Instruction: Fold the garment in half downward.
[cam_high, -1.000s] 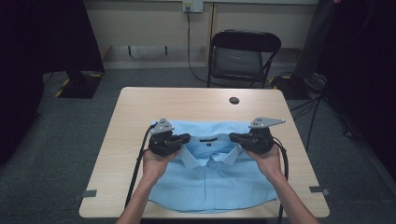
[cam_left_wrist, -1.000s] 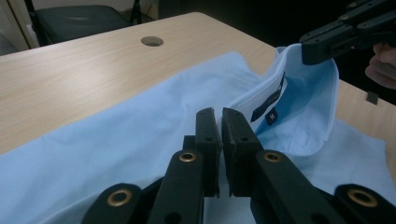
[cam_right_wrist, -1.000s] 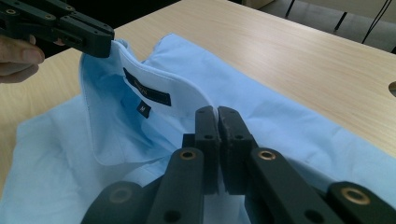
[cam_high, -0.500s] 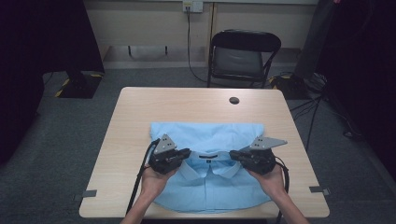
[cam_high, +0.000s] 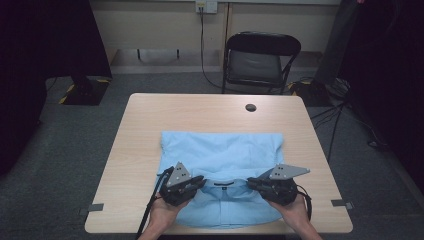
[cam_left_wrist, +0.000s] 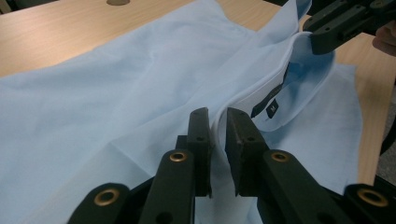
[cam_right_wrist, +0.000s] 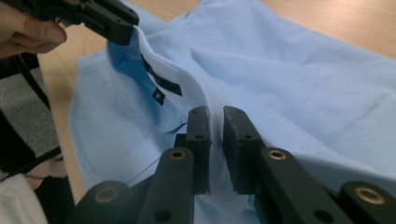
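A light blue shirt (cam_high: 222, 150) lies spread on the wooden table (cam_high: 200, 110), its collar toward the near edge. My left gripper (cam_high: 200, 181) pinches a fold of cloth at the collar's left side, and my right gripper (cam_high: 252, 182) pinches the right side. In the left gripper view the jaws (cam_left_wrist: 217, 116) stand close together with a raised ridge of cloth between them; they have just been opening slightly. The right gripper (cam_right_wrist: 215, 114) shows the same: narrow gap, cloth in it, jaws just opening a little. The size label (cam_left_wrist: 272, 108) sits inside the collar between both grippers.
A small black round disc (cam_high: 250, 107) lies on the table's far side. A black folding chair (cam_high: 260, 60) stands behind the table. Bare wood shows to the left, right and far side of the shirt. A cable trails from the left gripper over the near edge.
Both hands have drawn the collar toward the near edge and down. More of the shirt now lies flat beyond the grippers.
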